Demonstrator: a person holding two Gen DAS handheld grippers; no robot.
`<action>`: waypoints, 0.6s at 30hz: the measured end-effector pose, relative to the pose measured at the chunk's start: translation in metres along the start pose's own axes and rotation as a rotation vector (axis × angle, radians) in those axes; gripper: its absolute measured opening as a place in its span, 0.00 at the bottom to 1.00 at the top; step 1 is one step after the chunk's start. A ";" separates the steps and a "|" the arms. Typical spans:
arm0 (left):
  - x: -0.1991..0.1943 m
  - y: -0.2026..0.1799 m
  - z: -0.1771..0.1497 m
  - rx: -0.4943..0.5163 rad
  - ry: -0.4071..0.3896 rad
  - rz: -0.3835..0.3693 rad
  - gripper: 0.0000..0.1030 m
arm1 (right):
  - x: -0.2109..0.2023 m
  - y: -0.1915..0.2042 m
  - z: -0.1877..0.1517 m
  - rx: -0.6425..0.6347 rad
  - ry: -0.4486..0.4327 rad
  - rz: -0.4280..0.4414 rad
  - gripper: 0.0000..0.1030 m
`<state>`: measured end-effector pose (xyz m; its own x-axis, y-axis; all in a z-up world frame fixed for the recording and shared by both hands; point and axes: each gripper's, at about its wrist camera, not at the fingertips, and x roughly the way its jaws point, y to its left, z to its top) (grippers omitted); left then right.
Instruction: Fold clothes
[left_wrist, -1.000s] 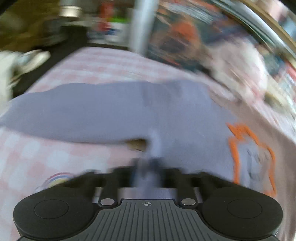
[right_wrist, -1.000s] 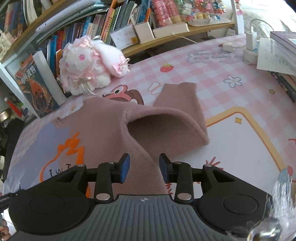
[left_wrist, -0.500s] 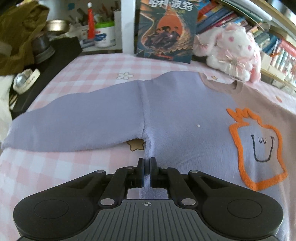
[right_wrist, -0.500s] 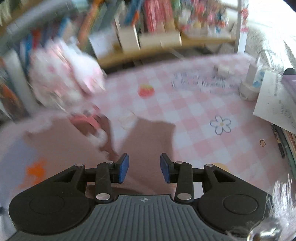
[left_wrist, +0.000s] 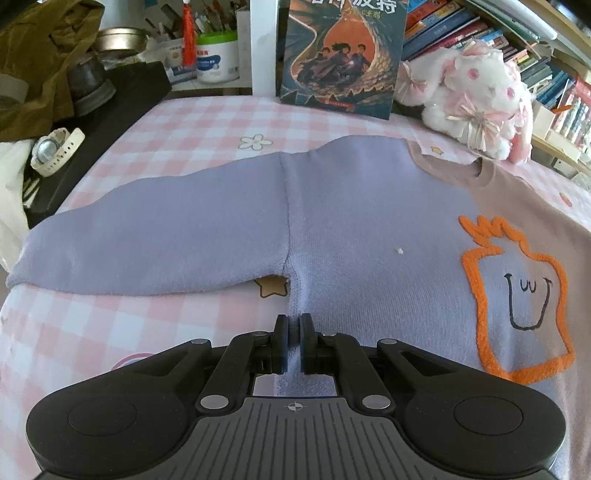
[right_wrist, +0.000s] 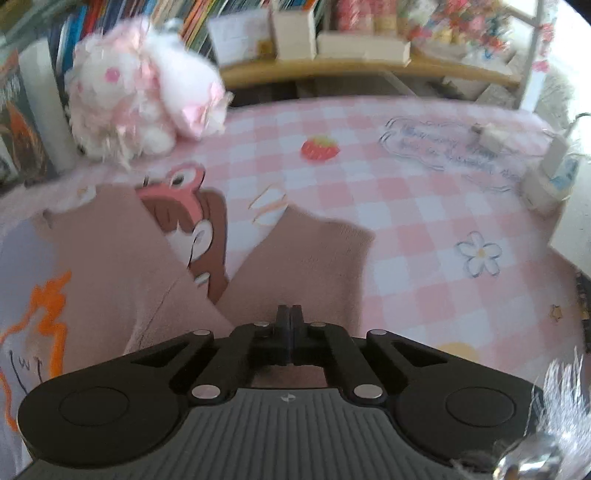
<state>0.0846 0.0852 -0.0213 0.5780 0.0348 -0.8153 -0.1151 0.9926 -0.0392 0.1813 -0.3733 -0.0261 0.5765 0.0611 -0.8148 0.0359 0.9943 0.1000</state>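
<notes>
A sweater lies flat on the pink checked table cover. Its lilac half (left_wrist: 351, 229) has an orange outlined face and a lilac sleeve (left_wrist: 147, 240) stretched to the left. Its brown half (right_wrist: 110, 258) has a brown sleeve (right_wrist: 306, 266) pointing away. My left gripper (left_wrist: 291, 343) is shut on the lilac side edge just below the armpit. My right gripper (right_wrist: 290, 332) is shut on the brown sleeve near its base.
A plush rabbit (left_wrist: 476, 85) and a standing book (left_wrist: 340, 51) sit behind the sweater. A black tray with a watch (left_wrist: 55, 147) is at the left edge. Chargers (right_wrist: 546, 173) lie at the far right. Shelves with books run along the back.
My right gripper moved forward over the brown sleeve and closed on it. My left gripper stayed shut on the lilac edge and steadied.
</notes>
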 end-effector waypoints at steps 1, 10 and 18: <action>0.000 0.001 0.000 -0.003 0.000 -0.005 0.06 | -0.007 -0.002 0.001 -0.001 -0.041 -0.024 0.00; -0.001 0.007 -0.003 -0.023 -0.008 -0.025 0.08 | -0.062 -0.065 0.025 0.196 -0.236 -0.172 0.01; -0.002 0.010 -0.003 -0.026 -0.007 -0.033 0.08 | -0.018 -0.050 0.019 0.232 -0.013 0.014 0.41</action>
<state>0.0799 0.0948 -0.0221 0.5871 0.0034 -0.8095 -0.1166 0.9899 -0.0804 0.1843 -0.4256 -0.0053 0.5889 0.0725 -0.8050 0.2136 0.9466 0.2416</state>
